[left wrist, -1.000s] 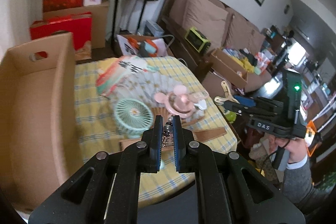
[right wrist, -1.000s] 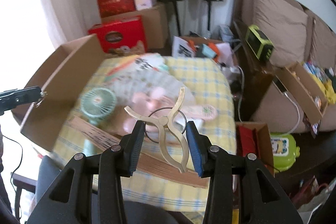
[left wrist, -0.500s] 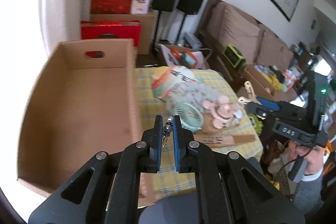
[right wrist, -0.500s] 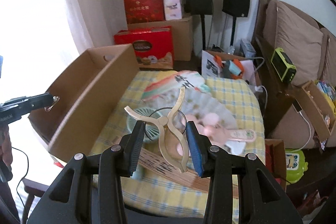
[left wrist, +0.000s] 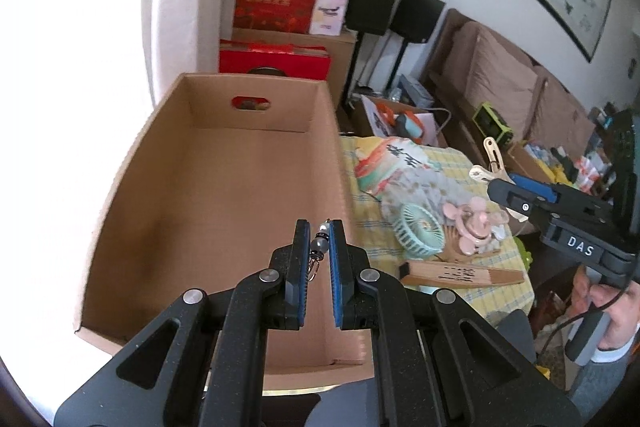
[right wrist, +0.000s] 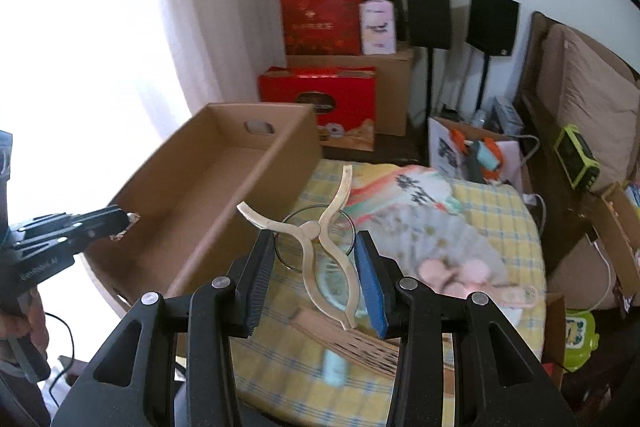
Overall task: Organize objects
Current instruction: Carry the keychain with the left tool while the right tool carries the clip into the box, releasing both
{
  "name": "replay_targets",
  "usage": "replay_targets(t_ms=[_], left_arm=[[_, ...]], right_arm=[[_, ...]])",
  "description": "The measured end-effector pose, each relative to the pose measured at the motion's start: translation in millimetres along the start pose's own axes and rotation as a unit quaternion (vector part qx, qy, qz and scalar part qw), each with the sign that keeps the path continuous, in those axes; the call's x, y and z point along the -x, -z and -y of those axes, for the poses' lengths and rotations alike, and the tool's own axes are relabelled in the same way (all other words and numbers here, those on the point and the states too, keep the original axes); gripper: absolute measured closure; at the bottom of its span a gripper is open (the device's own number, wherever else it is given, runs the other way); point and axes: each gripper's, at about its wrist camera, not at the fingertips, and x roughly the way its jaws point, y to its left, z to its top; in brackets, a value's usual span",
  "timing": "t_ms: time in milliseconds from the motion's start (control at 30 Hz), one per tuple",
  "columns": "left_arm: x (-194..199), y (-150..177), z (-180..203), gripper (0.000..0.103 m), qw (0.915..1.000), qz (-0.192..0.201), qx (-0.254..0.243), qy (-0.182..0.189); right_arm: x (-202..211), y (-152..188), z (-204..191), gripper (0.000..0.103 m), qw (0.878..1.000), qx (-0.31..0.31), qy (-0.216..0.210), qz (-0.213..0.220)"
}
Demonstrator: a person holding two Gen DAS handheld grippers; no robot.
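Note:
My left gripper [left wrist: 319, 241] is shut on a small beaded keychain [left wrist: 320, 243] and hangs over the near right part of the empty cardboard box [left wrist: 224, 187]. It shows at the left of the right wrist view [right wrist: 120, 221]. My right gripper [right wrist: 316, 259] is shut on a cream plastic clip with a wire ring [right wrist: 320, 239], held above the yellow checked table [right wrist: 516, 211]. That gripper shows in the left wrist view [left wrist: 504, 193] with the clip [left wrist: 494, 163] sticking out.
On the table lie an open paper fan [left wrist: 400, 167], a mint handheld fan [left wrist: 420, 229], a pink mouse-eared fan [left wrist: 472, 223] and a folded wooden fan [left wrist: 464, 273]. Red gift boxes [right wrist: 320, 99], speakers [right wrist: 428, 13] and a sofa [right wrist: 580, 95] stand behind.
My left gripper swung left from over the table to over the box, keychain still held. My right gripper drew back and shifted left toward the box with the clip.

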Motion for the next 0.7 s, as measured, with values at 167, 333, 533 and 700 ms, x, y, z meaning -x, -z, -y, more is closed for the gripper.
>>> replay_targets(t_ms=[167,333,533,700], left_arm=[[-1,3,-23,0.094,0.9997,-0.002,0.013,-0.02],[-6,8,-45,0.094,0.9989,-0.008,0.028,-0.038],[-16,12,-64,0.094,0.9977,-0.013,0.043,-0.051],[-24,16,-71,0.094,0.9971,-0.02,0.041,-0.061]], right_arm=[[-21,-6,-35,0.062,0.999,0.018,-0.03,-0.011],[-45,-12,-67,0.062,0.998,0.036,-0.052,-0.02],[-67,-14,-92,0.062,0.996,0.046,-0.066,-0.03],[-84,-13,-99,0.062,0.996,0.044,-0.069,-0.039]])
